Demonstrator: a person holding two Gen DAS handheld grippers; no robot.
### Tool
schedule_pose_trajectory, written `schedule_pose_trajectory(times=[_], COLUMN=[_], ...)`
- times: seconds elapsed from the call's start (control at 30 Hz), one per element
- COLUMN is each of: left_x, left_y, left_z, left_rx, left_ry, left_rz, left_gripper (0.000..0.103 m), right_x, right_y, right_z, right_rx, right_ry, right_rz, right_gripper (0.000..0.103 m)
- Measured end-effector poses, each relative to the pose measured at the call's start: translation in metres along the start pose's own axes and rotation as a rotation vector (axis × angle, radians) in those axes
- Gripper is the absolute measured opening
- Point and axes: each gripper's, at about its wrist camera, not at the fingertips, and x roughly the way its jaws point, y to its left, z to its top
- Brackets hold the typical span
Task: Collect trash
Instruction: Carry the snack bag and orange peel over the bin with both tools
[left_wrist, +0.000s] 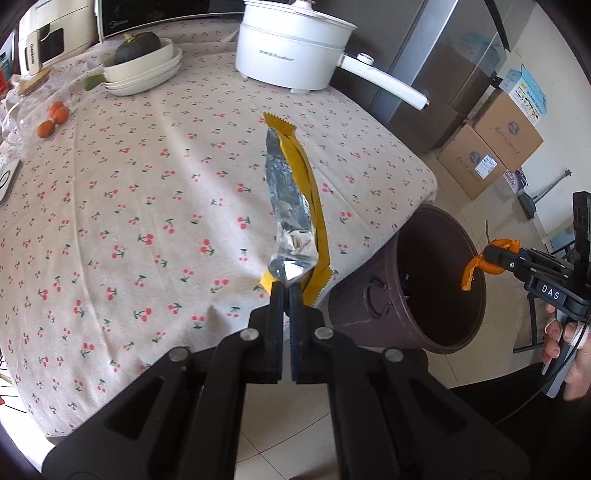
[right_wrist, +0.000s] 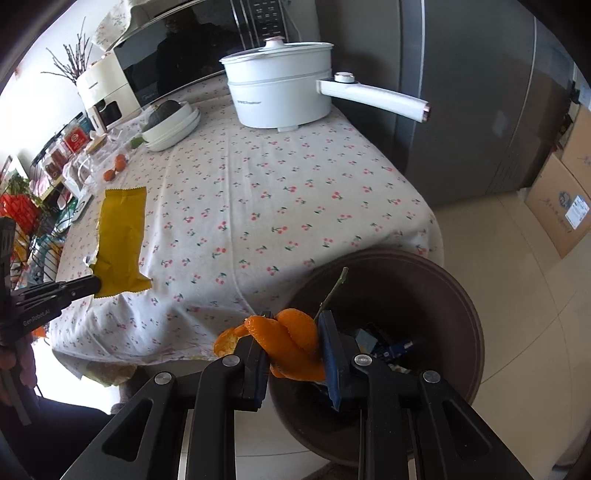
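Two grippers carry trash: the left gripper (left_wrist: 286, 286) fingers pinch a yellow foil-lined snack wrapper (left_wrist: 295, 199) above the cherry-print table (left_wrist: 147, 206), while the right gripper (right_wrist: 291, 350) fingers clamp curled orange peel (right_wrist: 291, 343) over the dark brown round bin (right_wrist: 458, 295).

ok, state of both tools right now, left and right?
Left tool: shut on the torn yellow foil snack wrapper, above the table edge.
Right tool: shut on the curled orange peel, over the dark brown round bin.
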Motion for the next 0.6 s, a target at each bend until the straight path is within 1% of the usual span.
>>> schedule_pose_trajectory(times=[0.27, 0.47, 0.57, 0.6], left_x=[0.029, 0.053, 0.062, 0.064], left_y=[-0.058, -0.107, -0.125, -0.130], left_z=[0.000, -0.004, -0.005, -0.005], left_rx=[0.104, 0.199, 0.236, 0.247], left_ry=[0.052, 0.093, 0.104, 0.102], left_rz=[-0.079, -0.151, -0.188, -0.180], left_gripper=[0.003, 0.003, 0.004, 0.005], right_x=[-0.007, -0.014, -0.016, -0.017], right_y=[-0.060, -0.097, -0.111, -0.115], right_z=[-0.029, -0.050, -0.057, -0.060], right_rx=[0.104, 0.167, 0.193, 0.202], right_ry=[0.018, 0.027, 0.033, 0.035], right_rz=[-0.050, -0.081, -0.092, -0.094], right_gripper=[0.026, 0.026, 0.026, 0.026])
